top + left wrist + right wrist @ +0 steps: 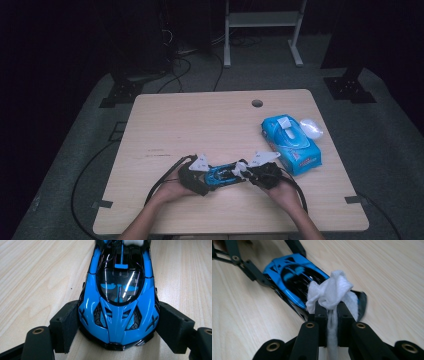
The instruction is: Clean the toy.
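A blue and black toy car (223,175) lies on the wooden table (200,125) near the front edge. My left gripper (117,326) is shut on the toy car (119,297), its pads (65,323) pressed against both sides of the nose. My right gripper (331,312) is shut on a crumpled white wipe (329,293), which rests on the rear of the car (294,280). From above, the two grippers face each other at either end of the car, left gripper (200,175) and right gripper (255,172).
A blue pack of wet wipes (290,142) lies to the right of the car, with a white wipe (311,127) sticking out at its far end. A cable hole (257,103) sits near the table's far edge. Cables trail off the front.
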Demonstrator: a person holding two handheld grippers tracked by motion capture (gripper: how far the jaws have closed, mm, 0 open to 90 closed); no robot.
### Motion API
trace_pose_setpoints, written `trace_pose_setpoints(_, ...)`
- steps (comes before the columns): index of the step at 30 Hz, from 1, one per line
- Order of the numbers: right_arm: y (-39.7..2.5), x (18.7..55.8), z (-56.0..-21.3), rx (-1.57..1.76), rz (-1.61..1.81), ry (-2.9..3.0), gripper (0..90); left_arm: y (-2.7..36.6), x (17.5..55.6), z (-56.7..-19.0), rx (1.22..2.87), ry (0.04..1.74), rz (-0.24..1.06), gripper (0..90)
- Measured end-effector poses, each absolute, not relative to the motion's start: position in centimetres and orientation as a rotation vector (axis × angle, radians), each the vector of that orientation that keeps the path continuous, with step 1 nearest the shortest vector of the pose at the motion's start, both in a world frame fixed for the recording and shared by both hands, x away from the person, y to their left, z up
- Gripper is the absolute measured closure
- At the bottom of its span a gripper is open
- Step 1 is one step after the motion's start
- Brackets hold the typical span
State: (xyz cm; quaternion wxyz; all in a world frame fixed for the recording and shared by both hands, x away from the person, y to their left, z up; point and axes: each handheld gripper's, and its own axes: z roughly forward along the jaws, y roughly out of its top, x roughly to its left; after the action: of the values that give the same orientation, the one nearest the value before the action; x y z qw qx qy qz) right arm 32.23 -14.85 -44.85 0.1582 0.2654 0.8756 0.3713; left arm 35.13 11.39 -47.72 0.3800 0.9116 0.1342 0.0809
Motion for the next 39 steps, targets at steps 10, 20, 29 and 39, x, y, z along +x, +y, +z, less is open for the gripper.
trace_pose_setpoints(10,-14.4,32.3,-44.9,0.724,1.054,2.507,81.5,11.4,35.0,-47.7,2.33,0.339,0.223,24.2)
trace_pose_setpoints(20,-13.0,31.5,-45.1,0.675,1.117,2.499,81.4,11.5,35.0,-47.6,2.331,0.35,0.217,24.3)
trace_pose_setpoints(29,-14.2,32.1,-45.0,0.734,1.094,2.503,81.6,11.7,35.0,-47.7,2.325,0.353,0.199,23.8)
trace_pose_setpoints(39,-10.7,31.4,-45.2,0.595,1.159,2.553,81.6,11.8,34.9,-47.6,2.326,0.337,0.221,24.8)
